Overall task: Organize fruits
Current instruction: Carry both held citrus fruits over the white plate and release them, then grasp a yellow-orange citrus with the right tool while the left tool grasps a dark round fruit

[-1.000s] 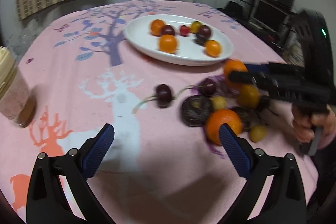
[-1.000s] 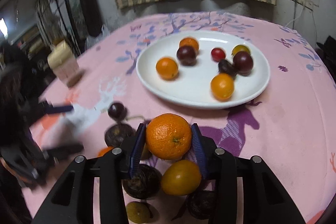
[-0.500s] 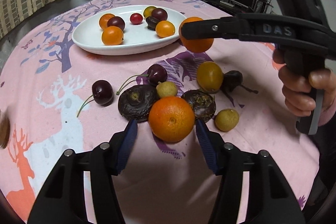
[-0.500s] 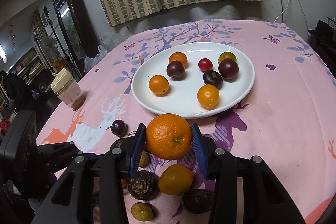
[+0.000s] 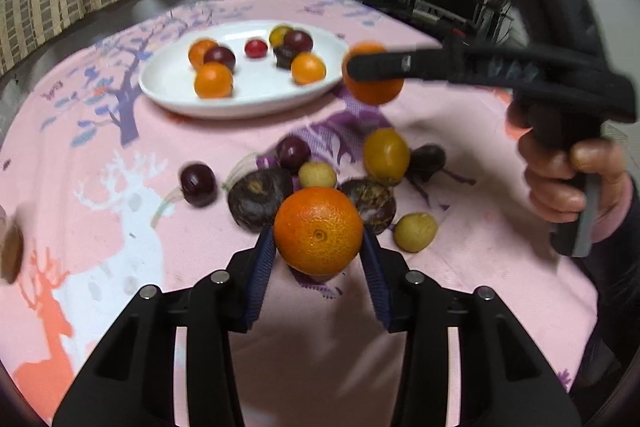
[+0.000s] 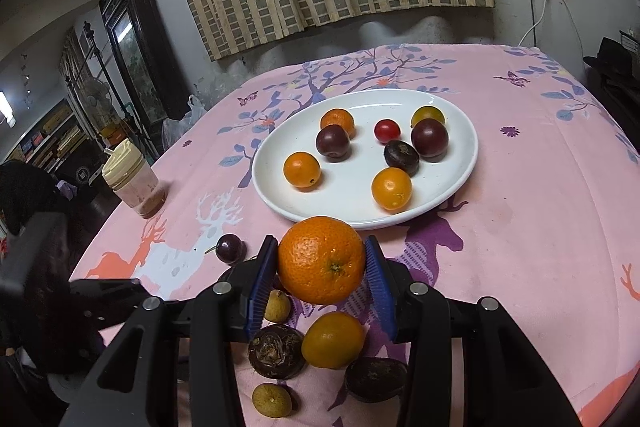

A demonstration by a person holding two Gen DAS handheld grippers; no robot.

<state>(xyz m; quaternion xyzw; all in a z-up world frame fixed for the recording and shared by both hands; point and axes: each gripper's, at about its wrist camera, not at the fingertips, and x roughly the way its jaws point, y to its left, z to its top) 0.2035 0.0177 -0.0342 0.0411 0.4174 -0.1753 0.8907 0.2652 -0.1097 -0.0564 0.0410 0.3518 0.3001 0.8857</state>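
My left gripper (image 5: 319,251) is shut on a large orange (image 5: 318,230), held just above the pink tablecloth. My right gripper (image 6: 321,275) is shut on another orange (image 6: 321,259), held in the air short of the white plate's near rim (image 6: 360,223); this orange also shows in the left wrist view (image 5: 374,89) beside the plate (image 5: 176,87). The plate holds several small fruits. Loose fruit lies below: a yellow-orange fruit (image 5: 386,157), dark round fruits (image 5: 260,197), cherries (image 5: 198,179) and pale longans (image 5: 415,231).
A lidded jar (image 6: 134,183) stands on the table's left side. The person's hand (image 5: 572,183) grips the right gripper's handle at the right of the left wrist view. A striped curtain and furniture lie beyond the table.
My left gripper closed in on the large orange and shut on it. My right gripper lifted its orange and carried it toward the plate.
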